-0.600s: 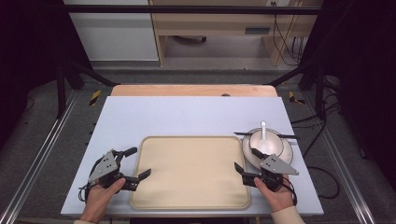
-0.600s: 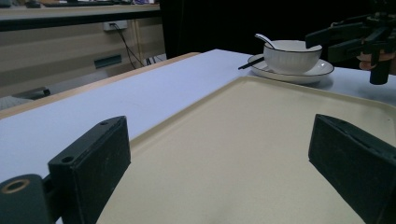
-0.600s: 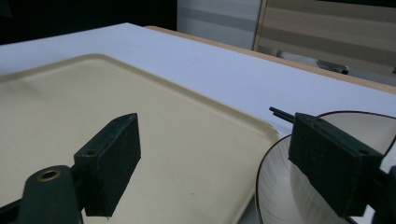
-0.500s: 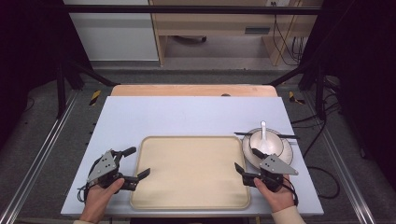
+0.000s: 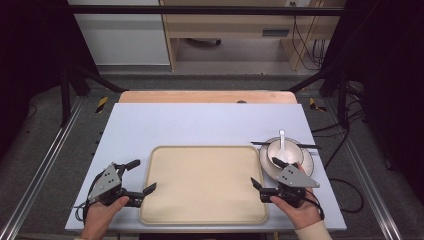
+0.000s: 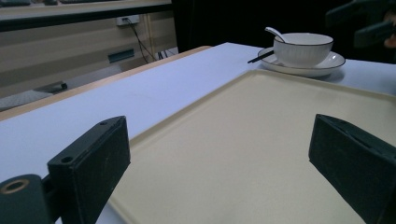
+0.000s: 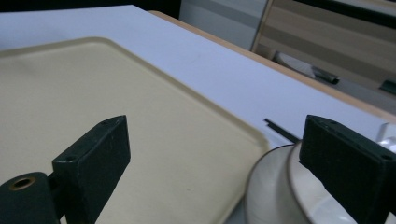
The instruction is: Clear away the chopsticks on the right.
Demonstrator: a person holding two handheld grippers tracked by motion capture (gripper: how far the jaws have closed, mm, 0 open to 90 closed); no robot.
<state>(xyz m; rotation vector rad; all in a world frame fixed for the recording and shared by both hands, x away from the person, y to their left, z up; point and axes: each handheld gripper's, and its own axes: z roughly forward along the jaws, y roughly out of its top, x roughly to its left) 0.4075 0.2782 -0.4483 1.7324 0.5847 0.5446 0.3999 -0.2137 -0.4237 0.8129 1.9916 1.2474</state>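
Landmark: the cream tray (image 5: 203, 184), lying flat at the near middle of the pale blue surface (image 5: 200, 125).

Your left tongs (image 5: 137, 177) sit at the tray's left edge, jaws spread wide, nothing between them. In the left gripper view the tray's near edge and floor run between the two jaws. Your left hand (image 5: 102, 212) is behind them at the tray's near-left corner.

Your right tongs (image 5: 269, 173) sit at the tray's right edge, also spread wide, empty. One jaw is over the tray's right rim, the other over the plate. Your right hand (image 5: 295, 207) is just beside the tray's near-right corner.

White plate (image 5: 305, 160) lies on the surface just right of the tray, close to its rim; cannot tell if they touch. White bowl (image 5: 287, 150) stands on the plate, upright, dark line at the lip. White spoon (image 5: 282, 140) rests in the bowl, handle sticking up past the far rim. Black chopsticks (image 5: 261, 143) lie across the plate's far edge, tips pointing toward the tray's far-right corner.
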